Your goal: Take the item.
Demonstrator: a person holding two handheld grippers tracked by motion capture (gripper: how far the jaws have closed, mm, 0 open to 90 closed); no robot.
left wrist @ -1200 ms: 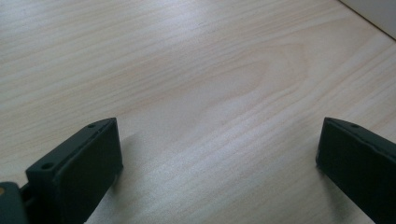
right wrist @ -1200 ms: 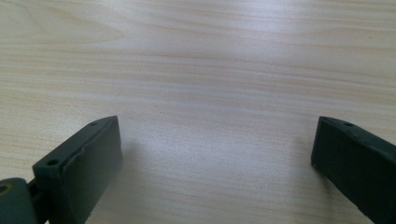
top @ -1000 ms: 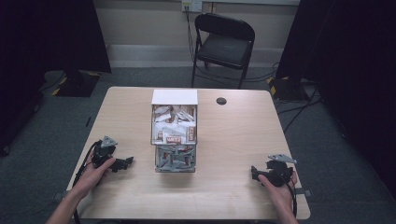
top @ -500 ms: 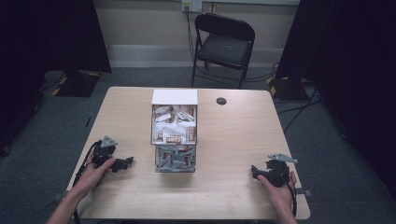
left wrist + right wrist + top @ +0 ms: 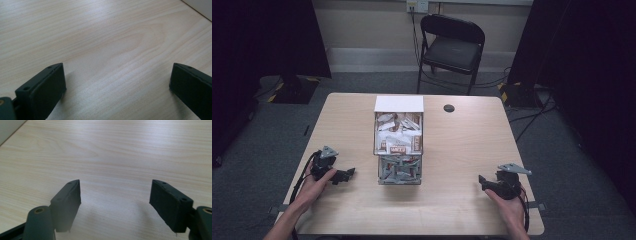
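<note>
A clear box (image 5: 399, 147) stands in the middle of the wooden table (image 5: 462, 145). Its rear part holds several white and brown packets, its front part several grey pieces. A white lid or card (image 5: 399, 103) lies at its far end. My left gripper (image 5: 348, 174) rests on the table left of the box, held by a hand, open and pointing at the box. Its jaws (image 5: 117, 87) stand wide apart over bare wood. My right gripper (image 5: 482, 181) rests near the front right, open, with bare wood between its jaws (image 5: 115, 200).
A small black round disc (image 5: 449, 108) lies on the table behind the box to the right. A black folding chair (image 5: 452, 47) stands beyond the far edge. Cables run over the grey carpet around the table.
</note>
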